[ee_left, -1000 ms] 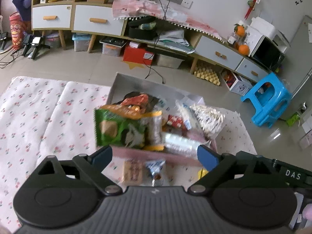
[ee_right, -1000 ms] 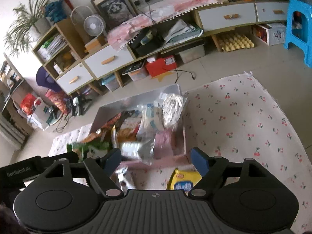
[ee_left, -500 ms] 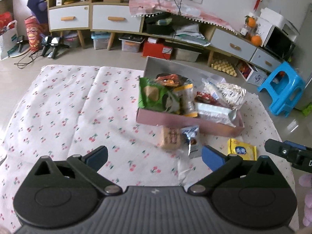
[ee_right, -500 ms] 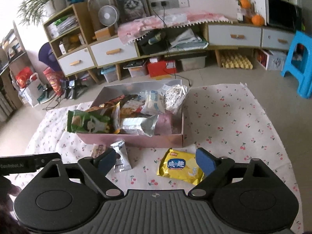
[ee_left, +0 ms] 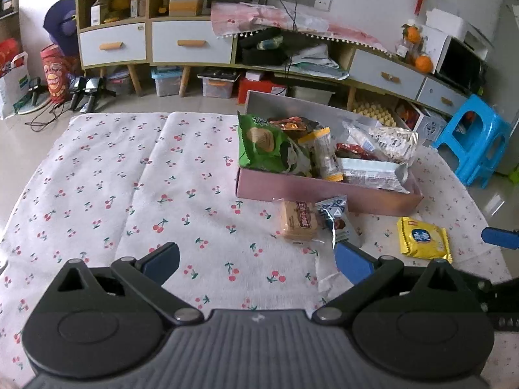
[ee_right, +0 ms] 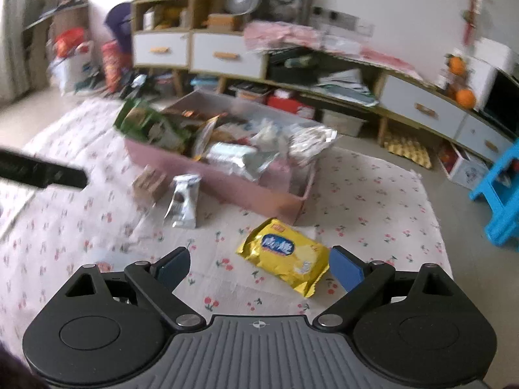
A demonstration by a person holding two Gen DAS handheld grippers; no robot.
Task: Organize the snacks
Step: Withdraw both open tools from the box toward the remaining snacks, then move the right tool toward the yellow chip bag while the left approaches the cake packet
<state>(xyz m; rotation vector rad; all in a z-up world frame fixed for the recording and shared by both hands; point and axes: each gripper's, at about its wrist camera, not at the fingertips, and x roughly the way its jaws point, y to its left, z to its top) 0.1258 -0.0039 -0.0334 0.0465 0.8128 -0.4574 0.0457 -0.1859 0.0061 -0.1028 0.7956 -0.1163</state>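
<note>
Three loose snack packets, one pink box

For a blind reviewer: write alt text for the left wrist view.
The open left gripper hovers empty over a cherry-print cloth, facing a pink box heaped with snack packets. Three packets lie on the cloth in front of the box: a brown biscuit pack, a blue-and-silver packet and a yellow packet. Cabinets and a blue stool stand behind.

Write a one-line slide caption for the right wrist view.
Open right tool above the cherry-print cloth, yellow snack packet just ahead, pink box of snacks behind.
</note>
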